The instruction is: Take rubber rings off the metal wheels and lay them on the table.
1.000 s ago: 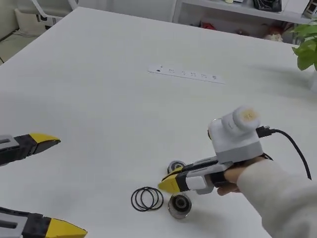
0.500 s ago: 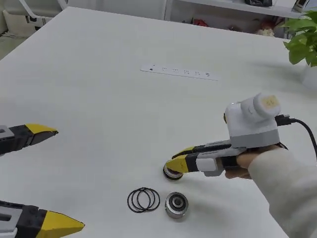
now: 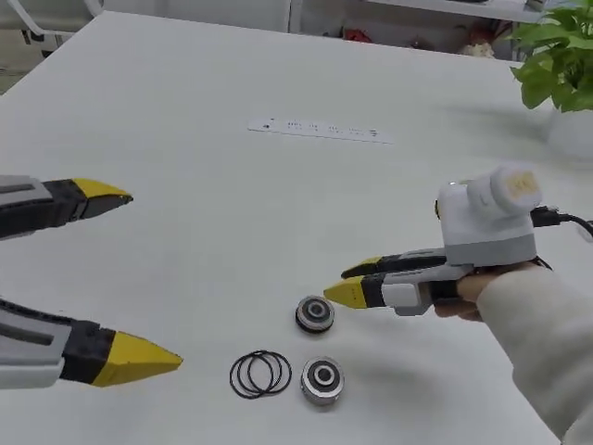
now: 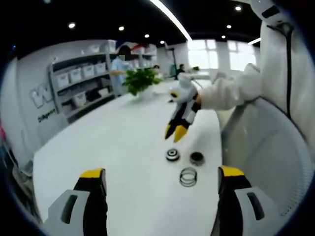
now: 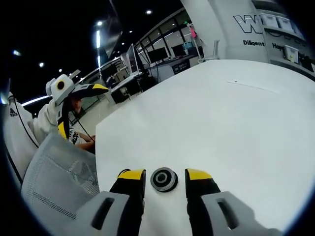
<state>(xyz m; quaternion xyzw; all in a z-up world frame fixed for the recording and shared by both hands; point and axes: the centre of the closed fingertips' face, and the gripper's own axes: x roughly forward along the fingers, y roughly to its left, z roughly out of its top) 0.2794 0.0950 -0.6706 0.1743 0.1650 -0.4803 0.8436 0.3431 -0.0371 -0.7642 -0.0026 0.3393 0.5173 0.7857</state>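
Two small metal wheels lie on the white table (image 3: 185, 111). The farther wheel (image 3: 315, 314) (image 5: 164, 179) has a dark outer rim; the nearer wheel (image 3: 322, 380) looks bare silver. Loose black rubber rings (image 3: 260, 374) (image 4: 187, 176) lie overlapping just left of the nearer wheel. My right gripper (image 3: 357, 281) (image 5: 165, 173) is open by a narrow gap, its yellow tips just right of the farther wheel and not touching it. My left gripper (image 3: 156, 278) (image 4: 162, 173) stands wide open and holds nothing, well to the left of the rings. In the left gripper view both wheels (image 4: 173, 155) sit beyond the rings.
A flat white power strip (image 3: 320, 130) lies farther back on the table. A green potted plant (image 3: 556, 60) stands at the far right corner. Shelves with boxes line the room behind. A grey mesh chair (image 5: 59, 182) stands beside the table edge.
My right gripper has drawn back to the right, off the farther wheel, which now lies uncovered. The left gripper's jaws have come further forward into the head view.
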